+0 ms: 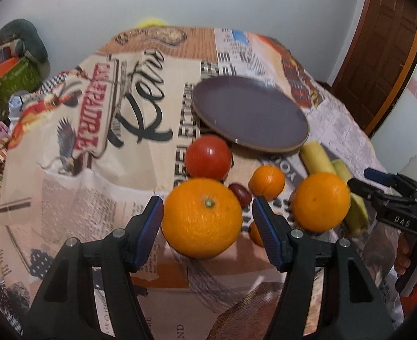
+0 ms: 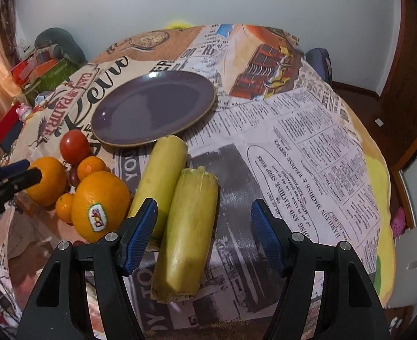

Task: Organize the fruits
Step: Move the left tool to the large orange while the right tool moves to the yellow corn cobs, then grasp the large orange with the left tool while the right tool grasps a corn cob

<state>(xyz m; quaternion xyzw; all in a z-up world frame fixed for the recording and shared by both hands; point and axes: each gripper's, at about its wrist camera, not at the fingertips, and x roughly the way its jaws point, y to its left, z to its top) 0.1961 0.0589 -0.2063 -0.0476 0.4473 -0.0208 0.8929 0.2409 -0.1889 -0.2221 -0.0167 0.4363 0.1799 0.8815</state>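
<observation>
Left gripper [image 1: 207, 231] stood open astride the big round orange [image 1: 202, 217], pads not touching; the round fruit could roll off and knock the small tangerine [image 1: 266, 182] and red tomato [image 1: 208, 157] just beyond. Right gripper [image 2: 204, 233] was open around the near pale-yellow husked corn cob [image 2: 188, 233]; the second cob [image 2: 163, 175] touching its left side crowded that finger. Empty purple round plate [image 2: 151, 113] lay farther ahead.

Plate [image 2: 151, 110] lies behind the fruit — oranges [image 2: 100, 204] left, two corn cobs [image 2: 188, 226] right, touching.
</observation>
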